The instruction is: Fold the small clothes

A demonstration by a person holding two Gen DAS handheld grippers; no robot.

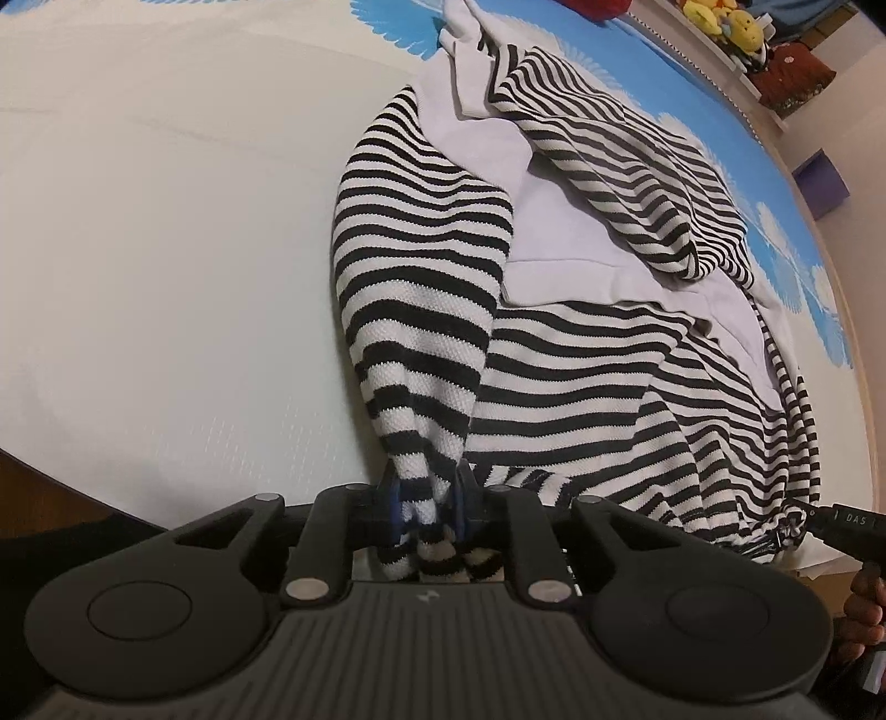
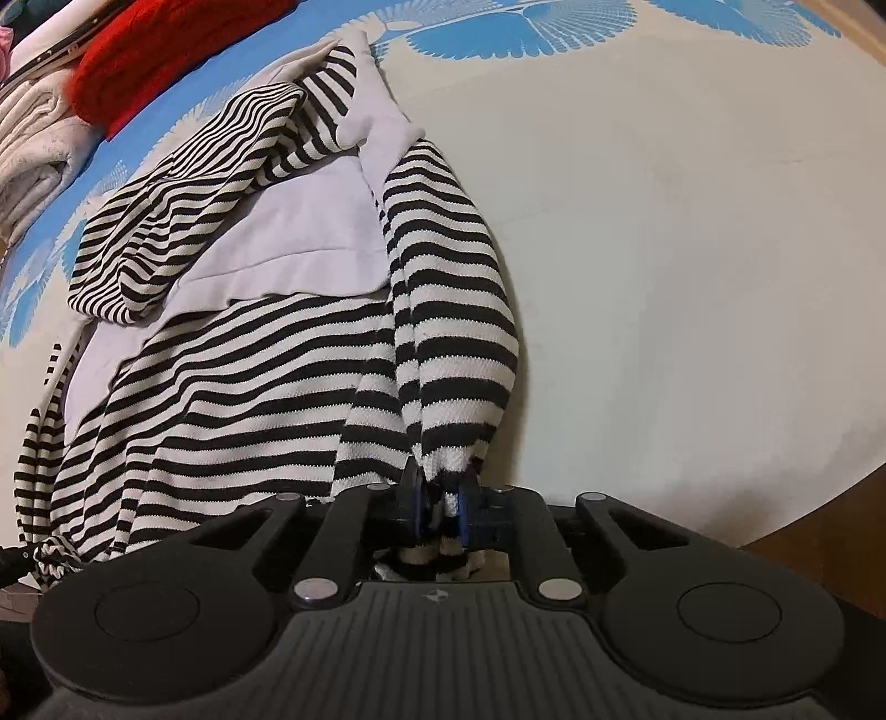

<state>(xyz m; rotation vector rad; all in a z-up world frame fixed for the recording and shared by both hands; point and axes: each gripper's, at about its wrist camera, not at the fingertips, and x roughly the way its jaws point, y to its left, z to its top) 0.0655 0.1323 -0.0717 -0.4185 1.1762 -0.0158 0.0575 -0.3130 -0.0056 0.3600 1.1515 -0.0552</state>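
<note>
1. While the striped garment (image 1: 581,382) lies spread on the white-and-blue bedcover (image 1: 166,249), the left gripper (image 1: 426,498) and right gripper (image 2: 440,495) each clench a bunched striped corner.
2. Red cloth (image 2: 166,50) and folded pale fabric (image 2: 33,144) lie beyond; plush toys (image 1: 720,22) line a shelf.
3. "DAS" marks a black part (image 1: 847,526).
4. Bare cover flanks the garment.

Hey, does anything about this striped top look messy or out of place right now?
Yes. The striped top lies rumpled, its upper part flopped over so the plain white inside shows. Both the left gripper and right gripper pinch bunched fabric.
</note>
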